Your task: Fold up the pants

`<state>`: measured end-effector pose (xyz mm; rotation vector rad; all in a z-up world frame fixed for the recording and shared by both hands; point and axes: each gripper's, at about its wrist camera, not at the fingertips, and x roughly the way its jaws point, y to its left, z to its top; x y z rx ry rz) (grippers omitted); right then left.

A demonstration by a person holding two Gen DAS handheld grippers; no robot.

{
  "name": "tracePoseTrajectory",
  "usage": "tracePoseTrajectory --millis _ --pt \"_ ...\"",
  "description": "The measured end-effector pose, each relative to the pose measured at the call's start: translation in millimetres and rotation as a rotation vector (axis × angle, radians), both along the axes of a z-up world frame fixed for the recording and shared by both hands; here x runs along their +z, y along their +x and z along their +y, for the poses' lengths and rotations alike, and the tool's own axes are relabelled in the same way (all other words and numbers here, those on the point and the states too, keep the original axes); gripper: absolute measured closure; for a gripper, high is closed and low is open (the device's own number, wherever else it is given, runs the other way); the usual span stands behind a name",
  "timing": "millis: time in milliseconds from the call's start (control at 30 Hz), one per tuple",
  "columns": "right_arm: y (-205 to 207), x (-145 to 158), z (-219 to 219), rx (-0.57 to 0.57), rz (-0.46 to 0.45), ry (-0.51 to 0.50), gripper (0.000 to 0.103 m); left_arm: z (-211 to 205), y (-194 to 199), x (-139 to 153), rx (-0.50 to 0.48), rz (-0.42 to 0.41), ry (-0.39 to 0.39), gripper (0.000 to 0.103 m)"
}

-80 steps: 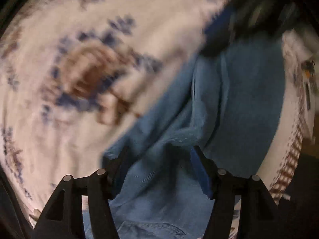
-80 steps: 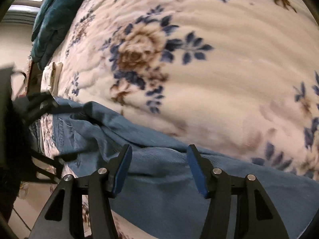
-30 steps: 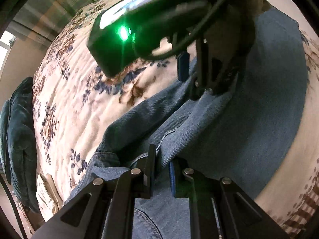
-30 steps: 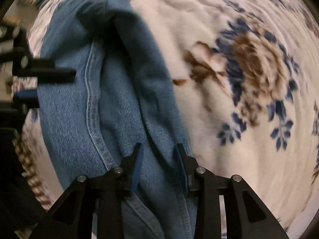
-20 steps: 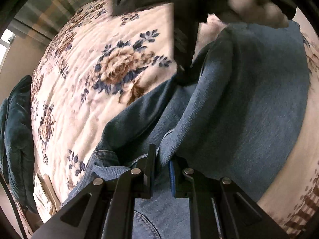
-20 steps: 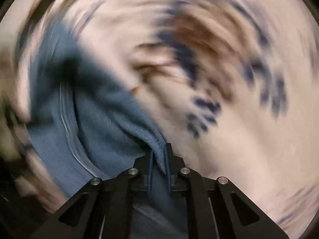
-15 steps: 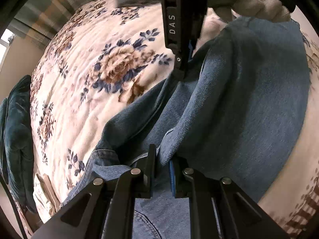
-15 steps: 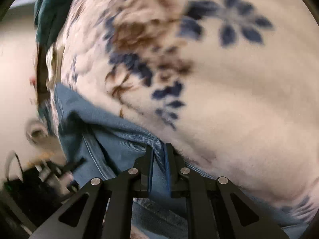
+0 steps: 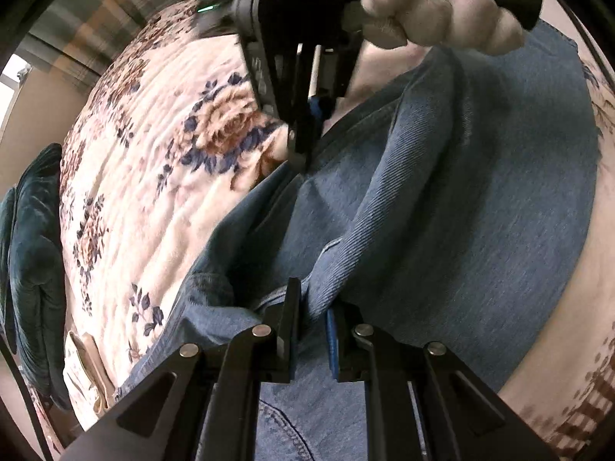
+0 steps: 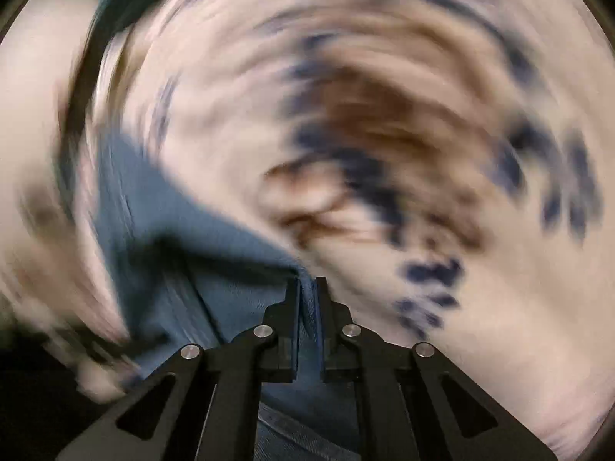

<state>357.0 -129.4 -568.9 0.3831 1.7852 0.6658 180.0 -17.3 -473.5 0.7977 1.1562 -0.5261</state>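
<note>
Blue pants (image 9: pixel 480 199) on floral bedspread (image 9: pixel 161 176), no containers.

Blue denim pants (image 9: pixel 461 199), spread over a floral bedspread and partly lifted into ridges. Twill weave and stitched seams visible; curved pocket stitching near the bottom edge of the left wrist view. One raised fold running diagonally from lower centre toward upper right, another edge drawn up toward upper centre. In the right wrist view, blurred blue denim (image 10: pixel 184 253) at lower left, bunched into a peaked fold.
</note>
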Motion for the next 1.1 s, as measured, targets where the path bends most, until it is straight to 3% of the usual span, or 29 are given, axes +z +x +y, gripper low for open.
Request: tracePoseTrajectory --millis 67,133,200,233,267,300,333,367,400,467,500,567,633,700,767,833,900,967,1033,1100 --pt "-9 -8 -8 -0.067 0.065 0.023 0.095 1 0 0 0.004 0.003 0.0 0.093" --pt "-12 4 0 -0.021 0.056 0.036 0.087 1 0 1 0.006 0.005 -0.003 0.093" --pt "-10 23 21 0.071 -0.049 0.023 0.087 1 0 2 0.008 0.006 -0.005 0.093" --pt "-7 40 27 0.151 -0.119 0.019 0.081 1 0 2 0.008 0.005 -0.005 0.093" --pt "-4 44 41 0.205 -0.141 0.022 0.076 1 1 2 0.008 0.004 -0.005 0.093" --pt "-2 45 52 0.262 -0.154 0.02 0.065 0 1 1 0.009 0.003 -0.004 0.093" --pt "6 50 68 0.379 -0.187 -0.017 0.057 0 2 1 0.009 0.003 -0.002 0.093" --pt "14 44 83 0.464 -0.227 -0.06 0.057 -1 3 1 0.01 0.0 0.001 0.093" --pt "11 41 96 0.519 -0.263 -0.096 0.058 -1 4 1 0.011 -0.002 0.002 0.093" --pt "26 31 121 0.476 -0.255 -0.102 0.097 -1 6 0 0.015 -0.002 0.005 0.093" --pt "36 27 120 0.399 -0.222 -0.098 0.099 -1 7 0 0.015 -0.001 0.006 0.093" --pt "70 18 97 0.138 -0.146 -0.041 0.102 0 8 0 0.015 0.003 0.0 0.093" --pt "85 20 77 0.07 -0.151 -0.033 0.102 0 9 0 0.013 0.002 0.001 0.093" --pt "83 36 81 0.124 -0.18 0.023 0.102 1 8 0 0.012 0.001 -0.001 0.093" --pt "67 53 90 0.304 -0.27 -0.03 0.098 2 9 1 0.017 0.006 -0.006 0.093" --pt "49 48 111 0.445 -0.278 -0.073 0.069 1 7 2 0.016 0.001 -0.006 0.093" --pt "33 36 124 0.522 -0.23 -0.073 0.052 2 7 2 0.011 -0.002 0.0 0.093" --pt "20 22 142 0.569 -0.251 -0.114 0.053 2 7 2 0.011 -0.002 0.004 0.093" --pt "25 21 142 0.477 -0.265 -0.123 0.096 2 8 2 0.008 -0.007 0.012 0.093" --pt "32 20 129 0.393 -0.261 -0.13 0.096 3 10 4 0.012 -0.014 0.008 0.093"
